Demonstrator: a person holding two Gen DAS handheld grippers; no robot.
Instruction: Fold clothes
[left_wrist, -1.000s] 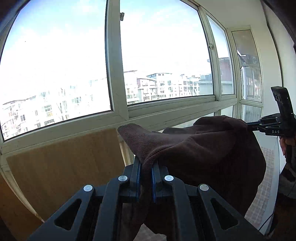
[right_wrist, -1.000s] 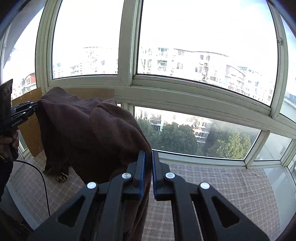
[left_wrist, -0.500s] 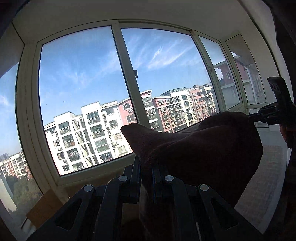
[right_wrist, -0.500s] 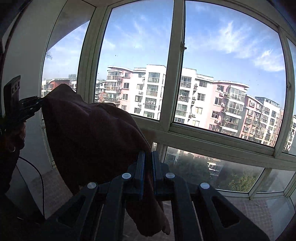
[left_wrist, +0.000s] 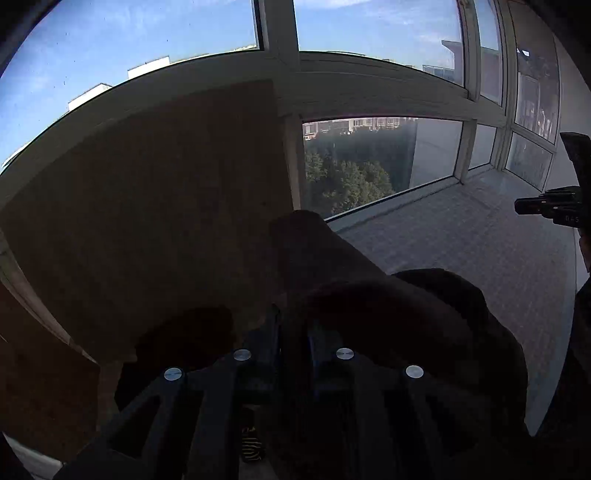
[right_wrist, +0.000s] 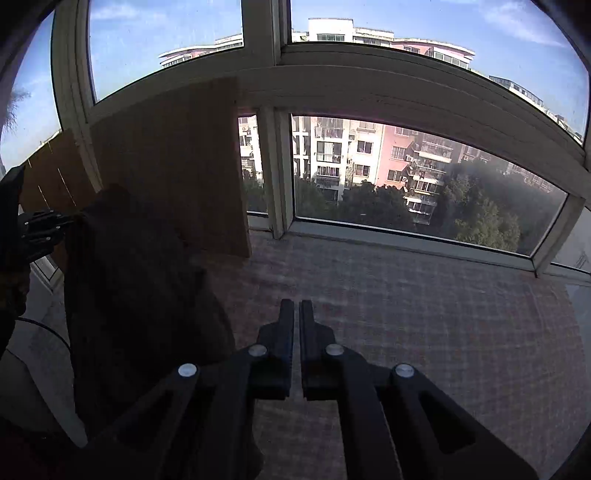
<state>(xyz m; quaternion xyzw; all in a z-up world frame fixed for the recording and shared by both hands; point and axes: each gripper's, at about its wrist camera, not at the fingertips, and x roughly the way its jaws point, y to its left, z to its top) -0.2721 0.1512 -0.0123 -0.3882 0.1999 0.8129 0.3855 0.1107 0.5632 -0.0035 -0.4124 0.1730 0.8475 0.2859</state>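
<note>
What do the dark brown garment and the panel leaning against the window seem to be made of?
Brown garment: looks like soft fleece or brushed knit, matte and slightly fuzzy, hanging in thick rounded folds; exact fibre unclear in the shade. Panel: seems light wood or wood-look board, tan with faint straight grain lines, flat, rigid and matte.

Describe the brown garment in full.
The brown garment looks like soft, thick fleece, dark and bunched. One corner sits between the fingers of the left gripper, whose jaws are opening; the rest hangs in folds toward the checked cloth. The shut right gripper holds none of it.
</note>
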